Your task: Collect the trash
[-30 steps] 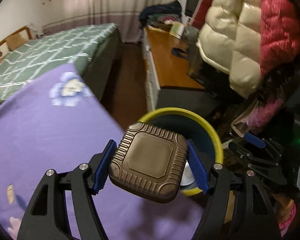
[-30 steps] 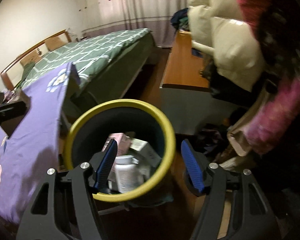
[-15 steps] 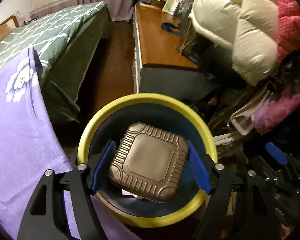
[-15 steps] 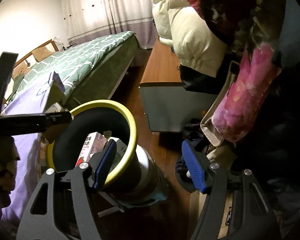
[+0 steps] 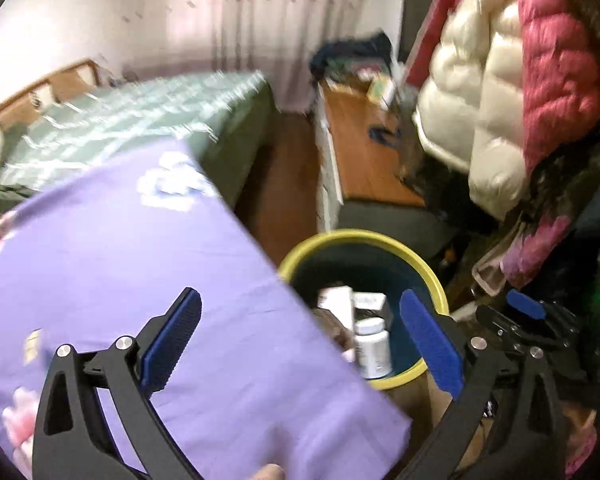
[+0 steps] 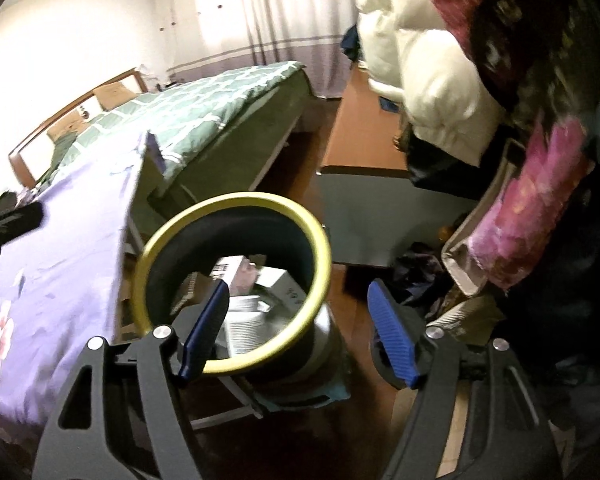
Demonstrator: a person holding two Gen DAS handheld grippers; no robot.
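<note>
A dark bin with a yellow rim point(image 5: 428, 280) stands on the floor beside the purple cloth. It holds a white bottle point(image 5: 374, 346), white boxes point(image 5: 336, 300) and the brown square container point(image 5: 334, 328), partly hidden by the cloth edge. My left gripper point(image 5: 300, 340) is open and empty, above the cloth's edge and the bin. In the right wrist view the bin point(image 6: 320, 280) sits just ahead of my right gripper point(image 6: 300, 328), which is open and empty, its left finger over the rim. The bottle point(image 6: 244, 320) and boxes point(image 6: 230, 270) show inside.
A table with a purple floral cloth point(image 5: 120, 260) lies left of the bin. A green bed point(image 6: 204, 120) stands behind it. A wooden desk point(image 5: 364, 160) and hanging puffy jackets point(image 5: 520, 80) crowd the right. Bags and clutter point(image 6: 460, 300) lie on the floor at right.
My left gripper has opened and let go of the brown container, which now lies in the bin. The left gripper has drawn back over the purple cloth. The right view has shifted slightly.
</note>
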